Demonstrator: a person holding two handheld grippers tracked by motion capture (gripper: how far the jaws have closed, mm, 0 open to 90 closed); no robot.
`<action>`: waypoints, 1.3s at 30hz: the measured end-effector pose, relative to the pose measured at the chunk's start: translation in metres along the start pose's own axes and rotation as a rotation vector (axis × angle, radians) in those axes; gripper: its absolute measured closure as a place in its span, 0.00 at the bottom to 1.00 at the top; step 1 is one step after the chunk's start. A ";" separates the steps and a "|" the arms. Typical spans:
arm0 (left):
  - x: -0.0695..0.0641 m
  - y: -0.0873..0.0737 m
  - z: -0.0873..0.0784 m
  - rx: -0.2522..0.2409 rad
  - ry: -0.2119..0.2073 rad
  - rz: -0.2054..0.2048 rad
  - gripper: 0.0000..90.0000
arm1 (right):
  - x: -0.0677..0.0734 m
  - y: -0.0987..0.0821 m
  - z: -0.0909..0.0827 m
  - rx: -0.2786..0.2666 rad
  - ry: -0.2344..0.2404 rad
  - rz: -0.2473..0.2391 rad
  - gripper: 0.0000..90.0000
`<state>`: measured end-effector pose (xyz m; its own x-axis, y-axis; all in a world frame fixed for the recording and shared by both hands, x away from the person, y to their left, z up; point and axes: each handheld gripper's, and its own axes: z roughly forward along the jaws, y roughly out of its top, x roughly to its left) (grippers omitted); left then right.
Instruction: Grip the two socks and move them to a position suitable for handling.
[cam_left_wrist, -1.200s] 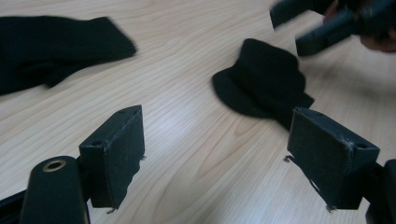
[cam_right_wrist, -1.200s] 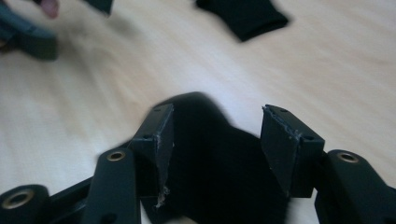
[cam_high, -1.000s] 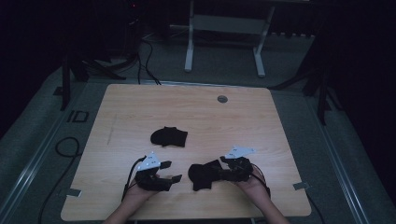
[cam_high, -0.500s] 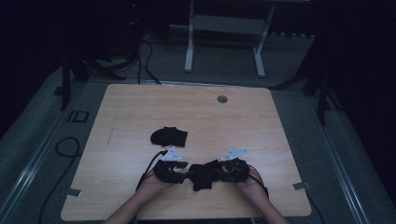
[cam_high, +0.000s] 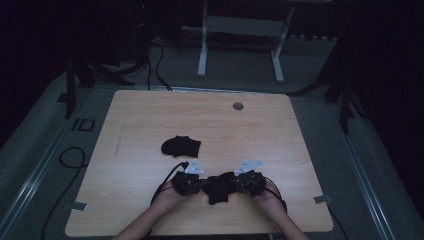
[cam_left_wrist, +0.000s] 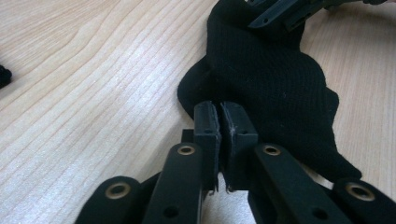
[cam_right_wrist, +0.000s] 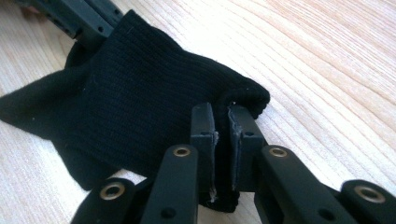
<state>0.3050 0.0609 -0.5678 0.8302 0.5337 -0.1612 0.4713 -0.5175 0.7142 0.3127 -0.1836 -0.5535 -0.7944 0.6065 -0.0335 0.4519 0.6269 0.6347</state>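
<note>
A black knit sock (cam_high: 218, 186) lies crumpled near the front edge of the wooden table (cam_high: 150, 115), between my two grippers. My left gripper (cam_high: 196, 183) meets it from the left. In the left gripper view its jaws (cam_left_wrist: 219, 109) have just been closing and now pinch the edge of the sock (cam_left_wrist: 271, 88). My right gripper (cam_high: 241, 183) comes from the right. Its jaws (cam_right_wrist: 221, 112) have also just been closing and are shut on a fold of the sock (cam_right_wrist: 130, 102), with fabric bunched around the pads. Each gripper view shows the other gripper's jaws at the sock's far end.
A second black sock (cam_high: 181, 146) lies folded at the table's middle, just behind the left gripper. A round grommet (cam_high: 238, 106) sits near the far edge. Cables (cam_high: 67, 160) trail on the floor at left, and a white metal stand (cam_high: 240, 30) is beyond the table.
The left hand moved right, up to the near sock. Both grippers' jaws went from open to closed on the sock's opposite ends. The right hand stayed put.
</note>
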 end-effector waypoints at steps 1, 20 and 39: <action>0.000 0.000 -0.002 -0.002 -0.002 -0.012 0.97 | 0.000 0.000 -0.001 -0.004 -0.012 -0.001 0.93; 0.002 -0.008 -0.090 -0.067 0.099 -0.072 0.97 | -0.027 -0.004 -0.071 -0.152 -0.071 0.106 0.95; 0.004 -0.054 -0.085 -0.018 0.078 -0.166 0.97 | -0.018 -0.048 -0.069 -0.099 0.009 0.210 0.94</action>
<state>0.2580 0.1481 -0.5487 0.7158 0.6610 -0.2252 0.5939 -0.4067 0.6941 0.2774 -0.2582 -0.5304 -0.6909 0.7140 0.1135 0.5655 0.4360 0.7001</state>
